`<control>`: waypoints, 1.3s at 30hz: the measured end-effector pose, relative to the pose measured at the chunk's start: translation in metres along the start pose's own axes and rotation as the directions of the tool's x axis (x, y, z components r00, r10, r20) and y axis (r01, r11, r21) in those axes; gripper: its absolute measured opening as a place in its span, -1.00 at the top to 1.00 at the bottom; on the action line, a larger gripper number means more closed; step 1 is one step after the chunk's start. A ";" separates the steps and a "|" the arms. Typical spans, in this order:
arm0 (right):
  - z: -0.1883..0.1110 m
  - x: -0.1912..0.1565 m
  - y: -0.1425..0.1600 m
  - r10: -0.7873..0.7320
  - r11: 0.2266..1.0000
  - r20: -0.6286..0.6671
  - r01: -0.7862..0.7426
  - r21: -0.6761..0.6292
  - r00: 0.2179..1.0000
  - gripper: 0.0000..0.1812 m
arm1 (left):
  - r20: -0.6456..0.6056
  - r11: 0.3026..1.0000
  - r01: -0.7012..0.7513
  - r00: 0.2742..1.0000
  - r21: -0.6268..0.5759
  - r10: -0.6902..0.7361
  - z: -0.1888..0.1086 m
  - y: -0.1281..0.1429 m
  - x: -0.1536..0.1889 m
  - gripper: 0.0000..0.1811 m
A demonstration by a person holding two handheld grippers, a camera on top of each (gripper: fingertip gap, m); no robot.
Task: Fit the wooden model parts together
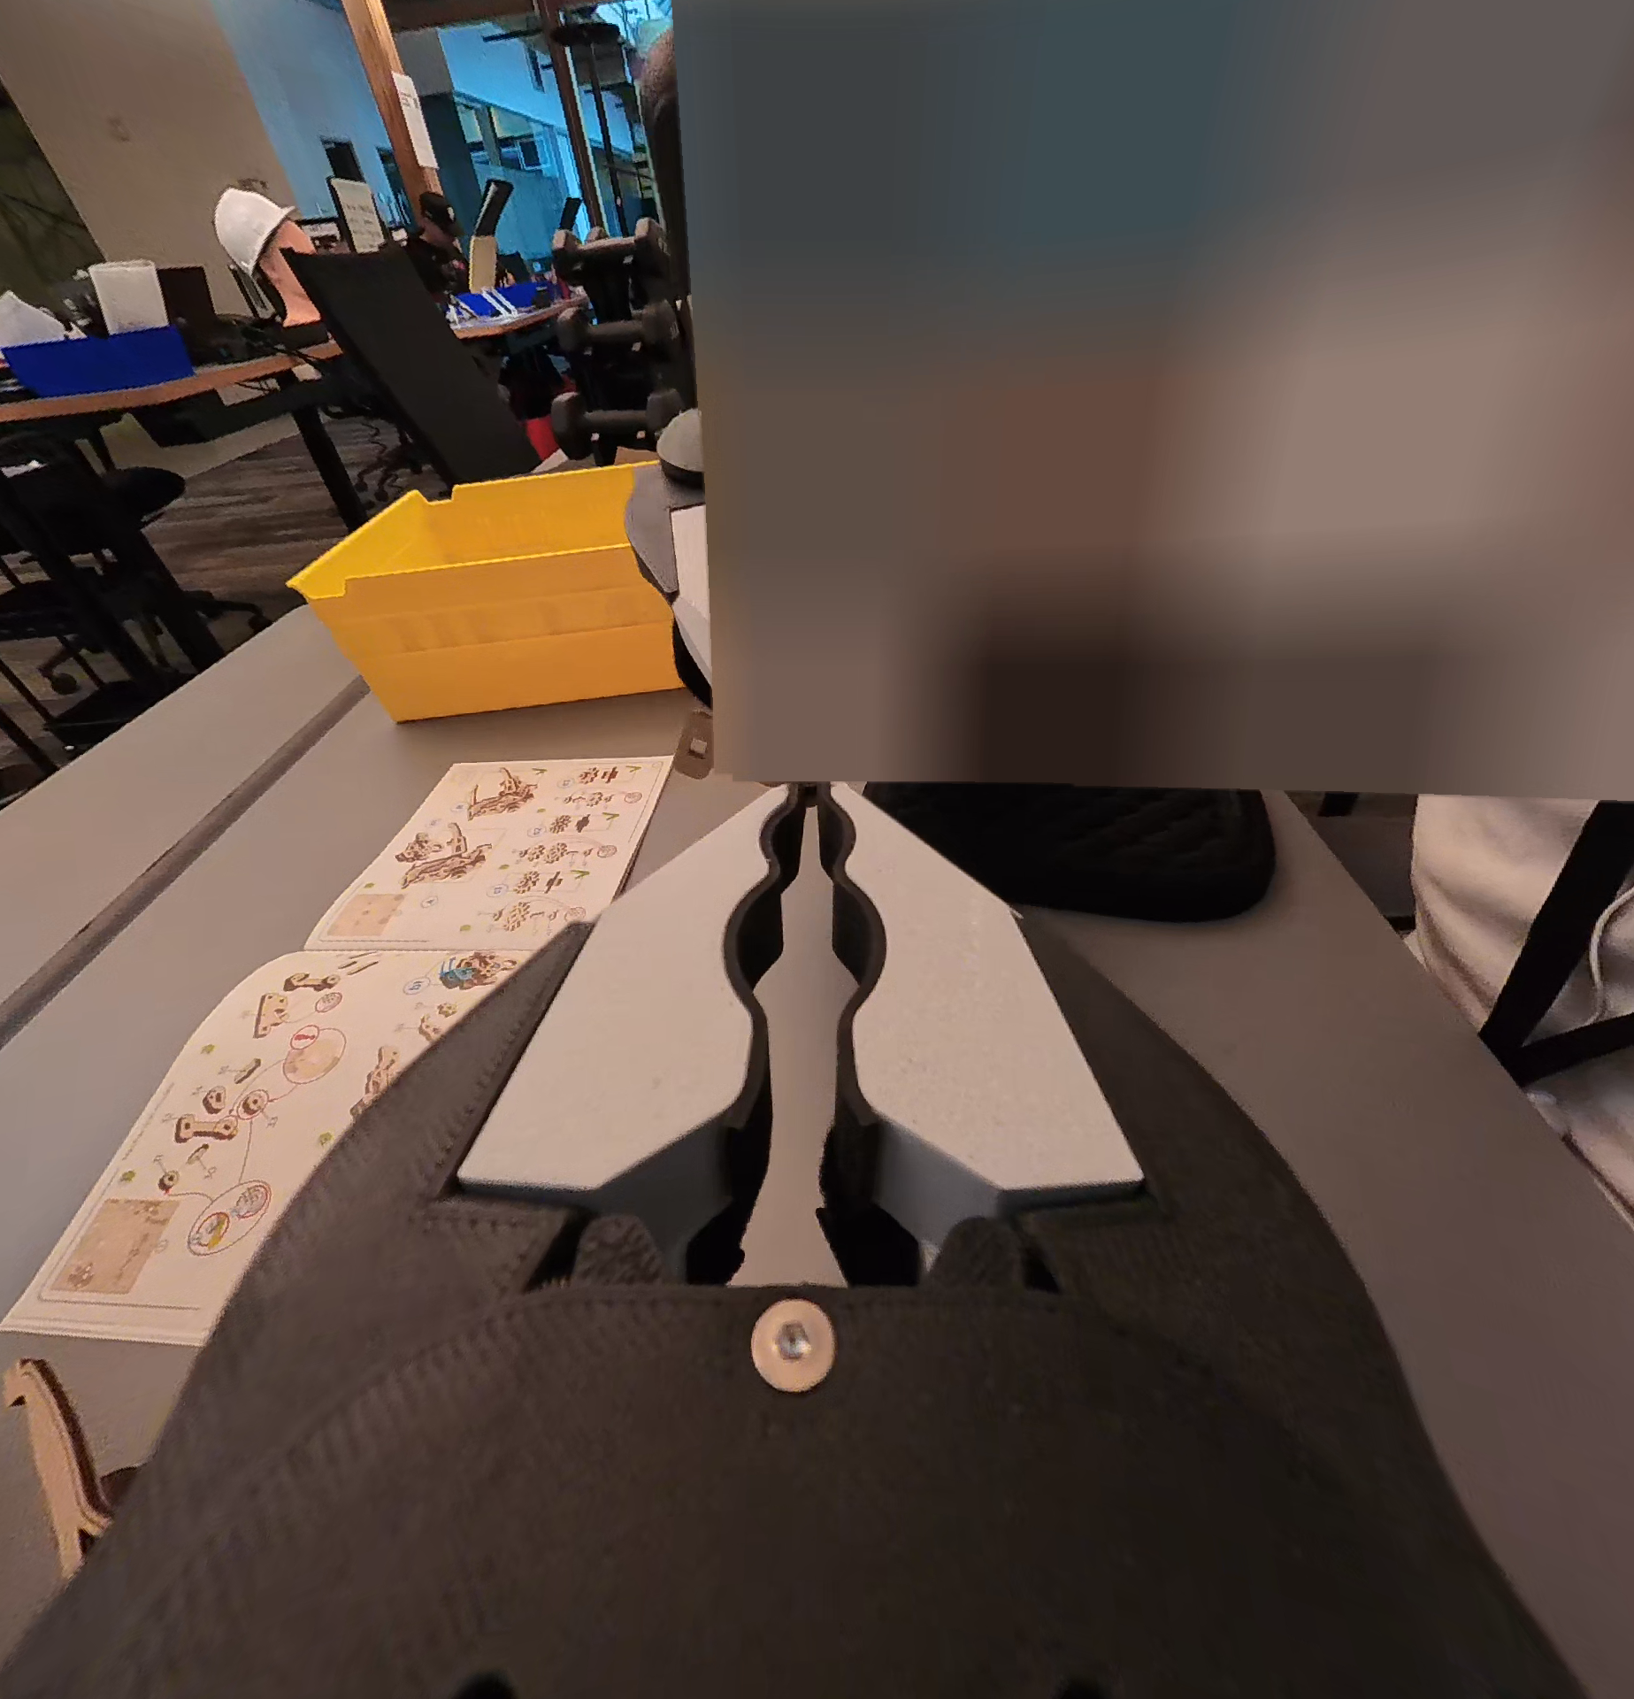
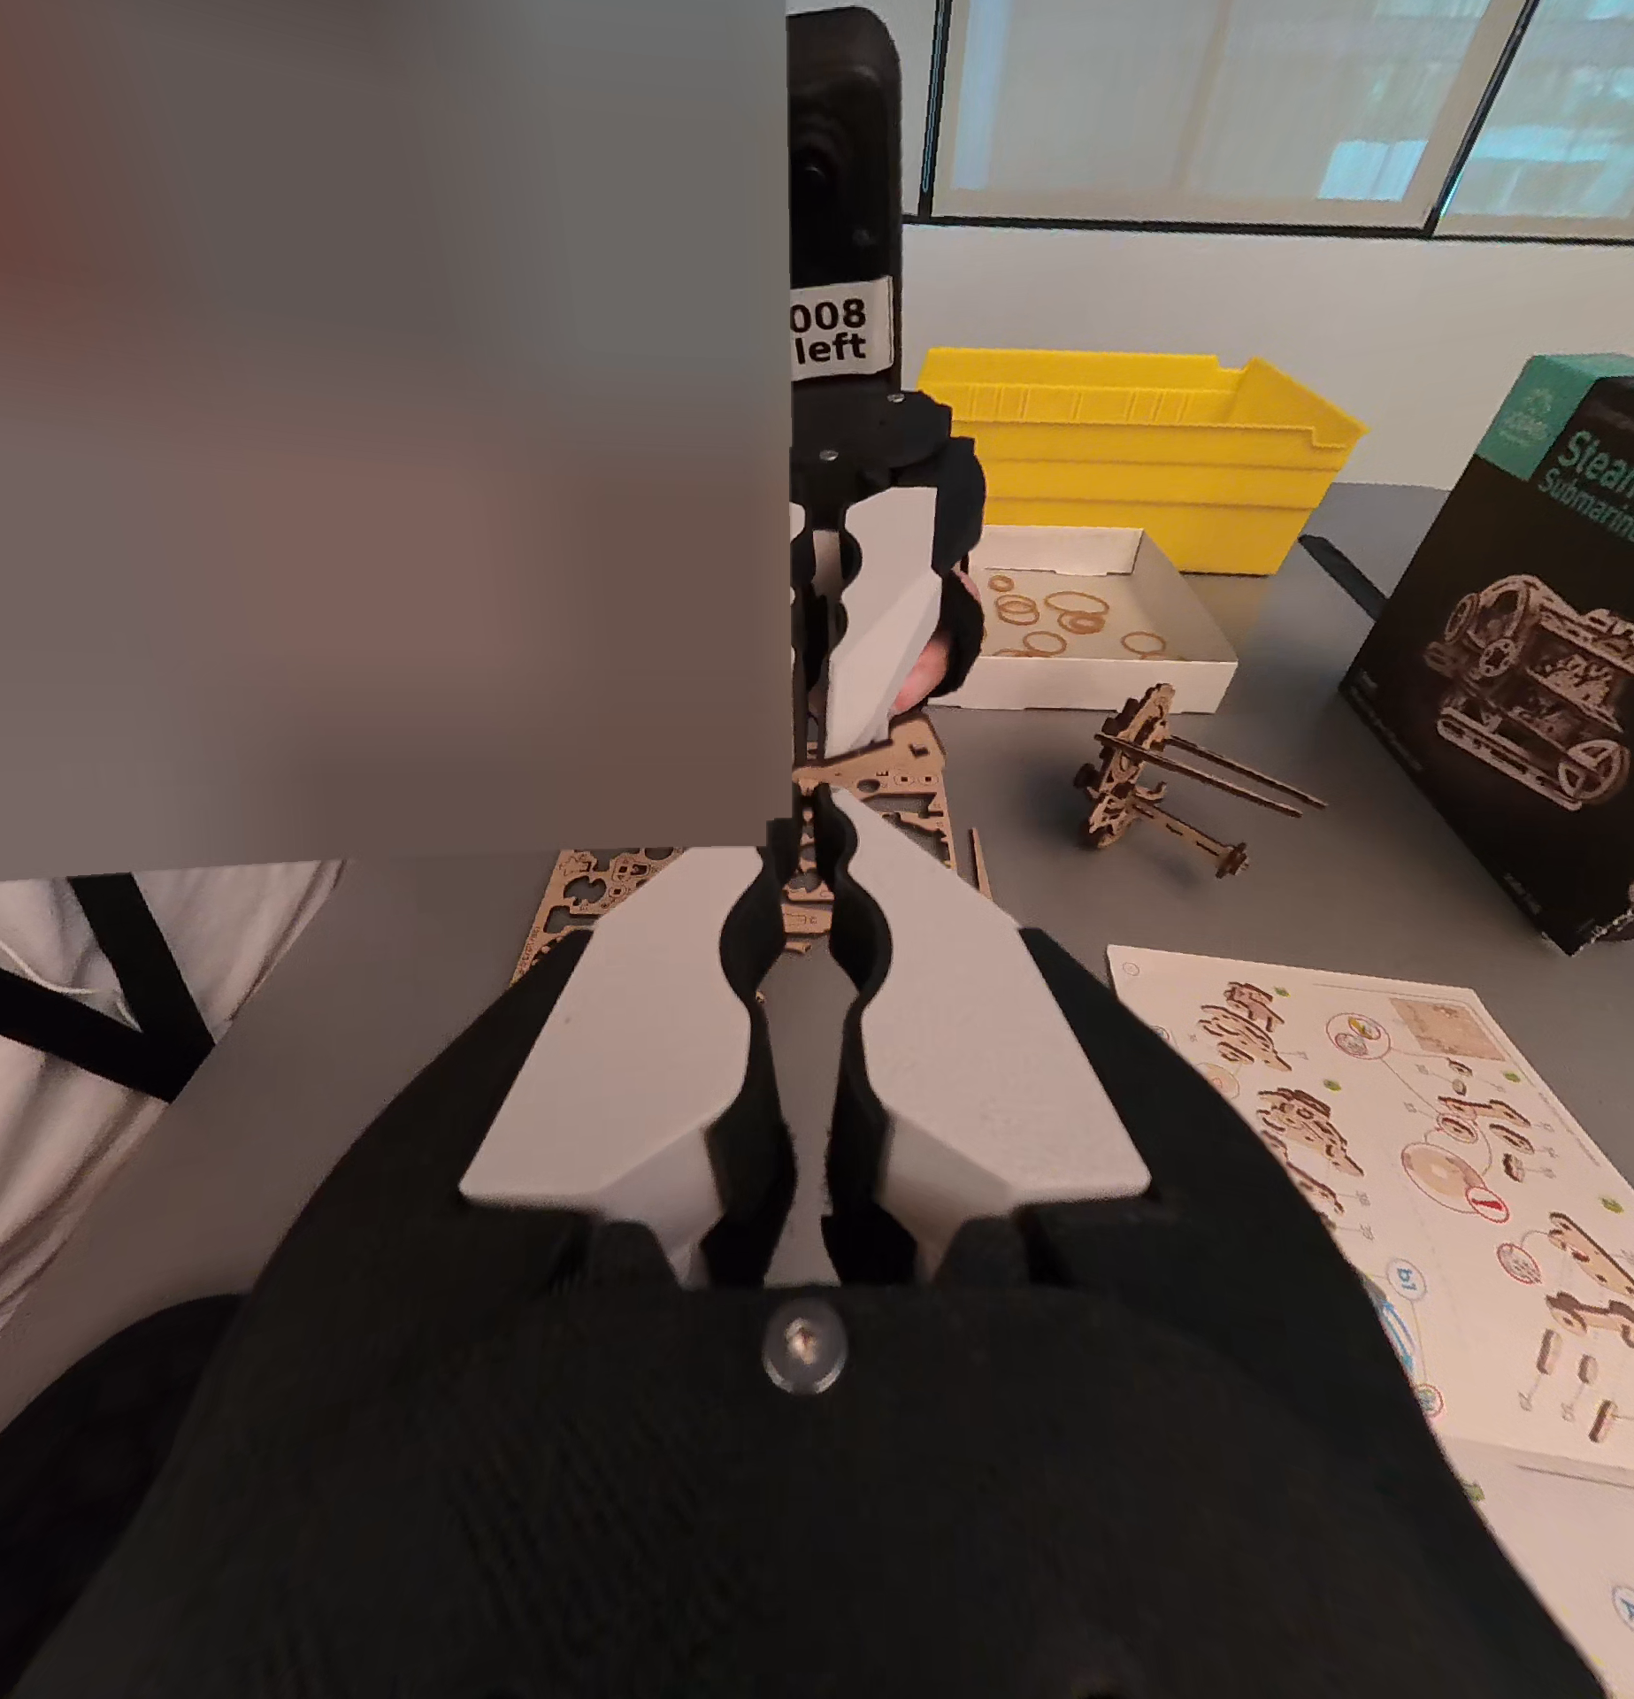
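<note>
right hand-held gripper (image 2: 805,832) nearly closed, tips at wooden sheet (image 2: 896,791).

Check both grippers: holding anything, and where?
Cannot tell. Left gripper and right gripper are nearly closed, tips at the blurred patch; wooden sheet lies just beyond.

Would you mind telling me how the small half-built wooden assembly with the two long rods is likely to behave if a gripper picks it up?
The wooden assembly looks thin and openwork, so probably light but fragile. Its two rods jut out unsupported and might snap or snag. It rests tilted, so a push would likely tip it.

Wooden sheet (image 1: 55,1462) cut off at edge
</note>
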State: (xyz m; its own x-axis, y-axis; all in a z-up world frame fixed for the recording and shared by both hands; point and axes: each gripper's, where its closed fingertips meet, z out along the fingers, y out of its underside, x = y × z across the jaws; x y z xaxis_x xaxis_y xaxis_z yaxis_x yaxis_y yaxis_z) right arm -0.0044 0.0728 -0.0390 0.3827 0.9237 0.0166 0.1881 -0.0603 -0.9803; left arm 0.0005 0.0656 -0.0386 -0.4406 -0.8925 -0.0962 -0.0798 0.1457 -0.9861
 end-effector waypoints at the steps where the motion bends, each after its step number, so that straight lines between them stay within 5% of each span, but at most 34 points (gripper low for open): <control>1: 0.000 0.001 -0.001 0.004 1.000 -0.006 -0.004 0.002 1.000 1.00 | 0.002 1.000 0.006 1.000 0.006 -0.006 0.000 -0.001 -0.001 1.00; 39: 0.003 0.000 0.002 -0.004 0.999 -0.052 0.003 -0.033 0.999 1.00 | 0.006 0.999 0.034 0.999 -0.015 -0.034 0.000 0.002 0.000 1.00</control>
State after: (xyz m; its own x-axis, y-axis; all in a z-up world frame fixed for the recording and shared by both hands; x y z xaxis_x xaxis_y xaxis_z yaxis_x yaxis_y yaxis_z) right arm -0.0064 0.0737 -0.0418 0.4281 0.9032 0.0310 0.2188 -0.0703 -0.9732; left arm 0.0003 0.0661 -0.0408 -0.4325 -0.8994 -0.0630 -0.1083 0.1212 -0.9867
